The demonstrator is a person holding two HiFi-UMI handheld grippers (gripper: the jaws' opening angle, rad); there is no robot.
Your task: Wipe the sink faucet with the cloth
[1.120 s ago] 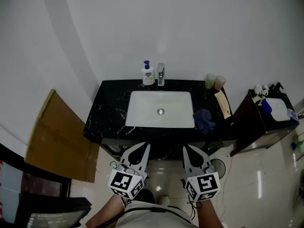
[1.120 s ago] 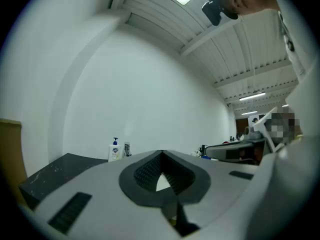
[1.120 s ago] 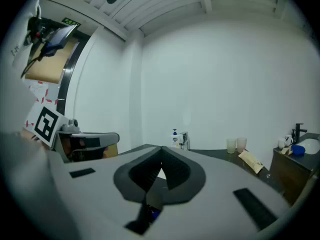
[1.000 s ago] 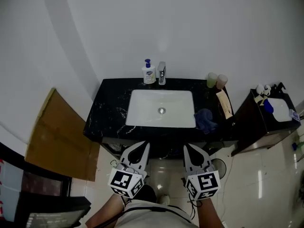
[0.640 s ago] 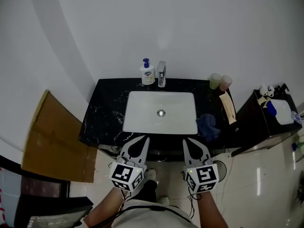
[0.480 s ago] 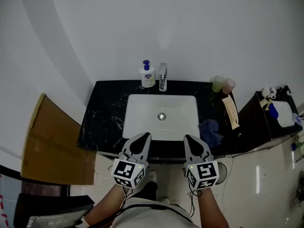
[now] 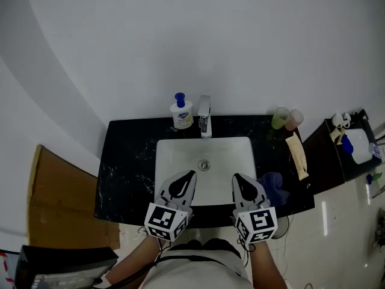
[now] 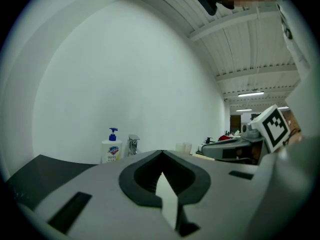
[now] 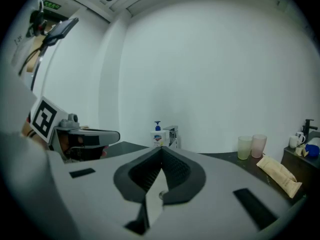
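The chrome faucet [image 7: 204, 115] stands at the back of the white sink [image 7: 174, 152], set in a black counter [image 7: 126, 161]. A crumpled blue cloth [image 7: 275, 186] lies on the counter right of the basin, just right of my right gripper [image 7: 236, 177]. My left gripper [image 7: 190, 175] hovers over the basin's front edge. Both are shut and hold nothing, tips pointing at the wall. The faucet [image 8: 133, 145] shows small and far in the left gripper view past the shut tips [image 8: 161, 151]. In the right gripper view the faucet [image 9: 172, 135] stands beyond the tips [image 9: 161, 148]. The cloth is hidden in both gripper views.
A soap pump bottle [image 7: 180, 113] stands left of the faucet. Two cups [image 7: 286, 118] and a tan packet [image 7: 298, 156] sit on the counter's right side. A dark side cabinet [image 7: 352, 146] stands to the right, and brown cardboard [image 7: 57, 203] leans at the left.
The view has closed in on the counter. Both grippers have moved forward from in front of the counter to above the sink's front edge, still shut.
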